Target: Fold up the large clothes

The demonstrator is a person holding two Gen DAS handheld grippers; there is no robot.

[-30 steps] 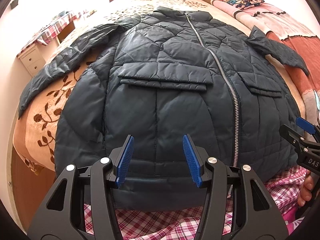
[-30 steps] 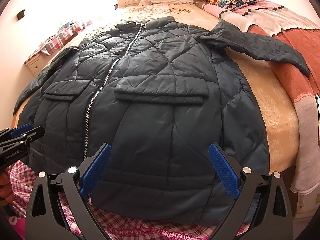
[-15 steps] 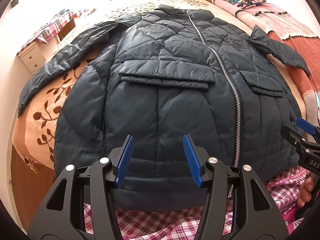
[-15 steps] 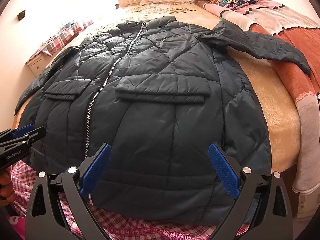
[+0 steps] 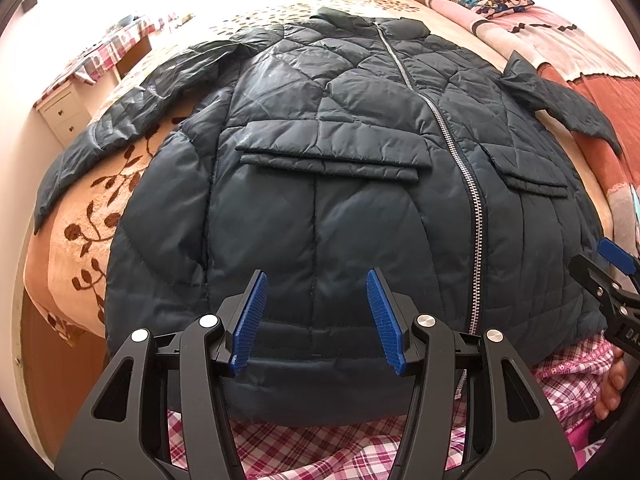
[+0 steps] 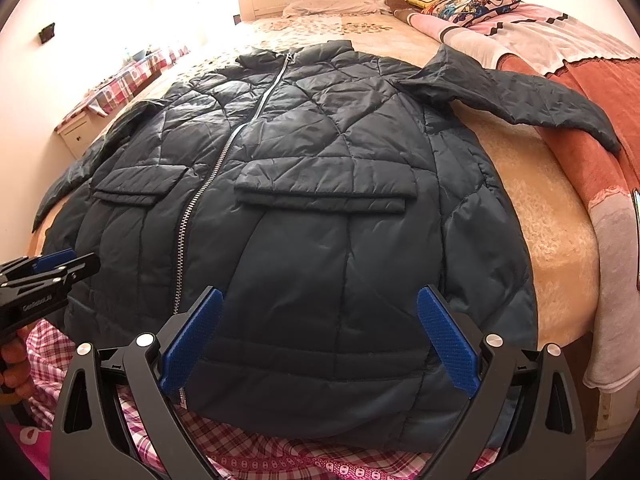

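Note:
A dark navy quilted jacket (image 5: 320, 208) (image 6: 320, 220) lies front up and zipped on the bed, its sleeves (image 5: 132, 120) (image 6: 520, 96) spread to both sides. Its hem hangs over the near bed edge. My left gripper (image 5: 316, 274) hovers open above the hem, left of the zip (image 5: 476, 216), with nothing between its blue pads. My right gripper (image 6: 320, 292) stands wide open over the hem, right of the zip (image 6: 188, 216), also holding nothing. Each gripper shows at the edge of the other's view: the right gripper (image 5: 608, 272) and the left gripper (image 6: 48, 272).
The bed has a beige leaf-patterned cover (image 5: 80, 220). Pink and red blankets (image 6: 592, 120) and pillows (image 6: 460, 4) lie along its right side. A white nightstand (image 5: 64, 116) under a checked cloth stands at the left. The person's pink checked clothing (image 5: 320, 448) fills the bottom.

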